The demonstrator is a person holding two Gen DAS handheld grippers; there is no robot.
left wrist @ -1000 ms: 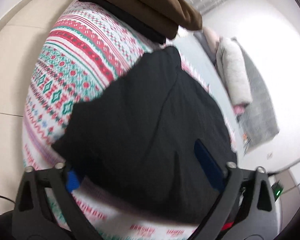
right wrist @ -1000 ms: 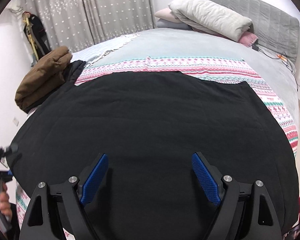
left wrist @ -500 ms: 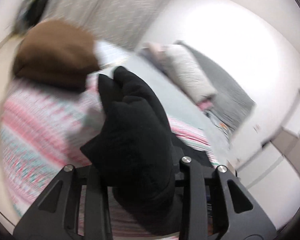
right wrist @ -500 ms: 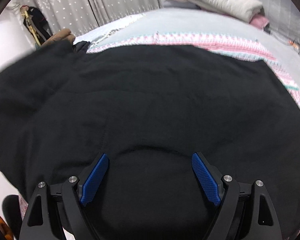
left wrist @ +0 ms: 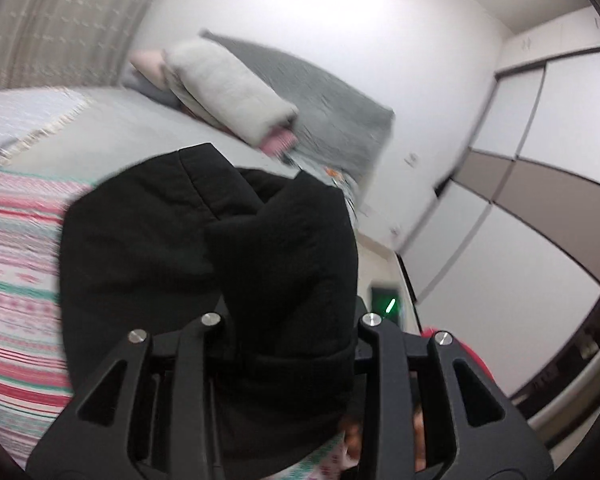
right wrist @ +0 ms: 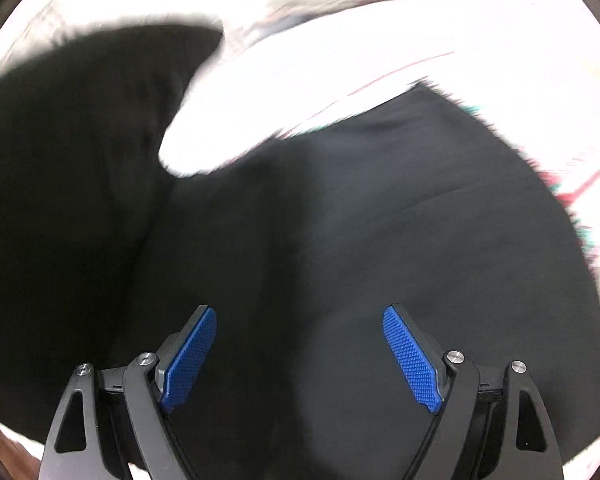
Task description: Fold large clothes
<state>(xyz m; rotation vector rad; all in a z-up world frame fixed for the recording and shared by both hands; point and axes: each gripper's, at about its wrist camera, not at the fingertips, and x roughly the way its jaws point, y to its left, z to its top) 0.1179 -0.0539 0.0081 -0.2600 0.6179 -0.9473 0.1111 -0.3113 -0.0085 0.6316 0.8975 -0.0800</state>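
Note:
A large black garment (right wrist: 340, 240) lies spread over a patterned bed cover, and one side of it is lifted on the left of the right wrist view. In the left wrist view a thick bunch of the black garment (left wrist: 236, 248) rises between the fingers of my left gripper (left wrist: 288, 320), which is shut on it; the bunch hides both pads. My right gripper (right wrist: 300, 352) hovers over the flat part of the cloth, its blue pads (right wrist: 410, 360) wide apart and open with nothing gripped.
The bed's red, green and white patterned cover (left wrist: 16, 280) shows at left. A grey pillow (left wrist: 228, 88) and a grey quilt (left wrist: 332, 116) lie at the head of the bed. Curtains (left wrist: 52, 20) hang behind; white wardrobe doors (left wrist: 540, 200) stand at right.
My left gripper shut on the black garment's edge, then lifted it off the bed and swung round toward the pillows. My right gripper moved forward over the cloth, still open.

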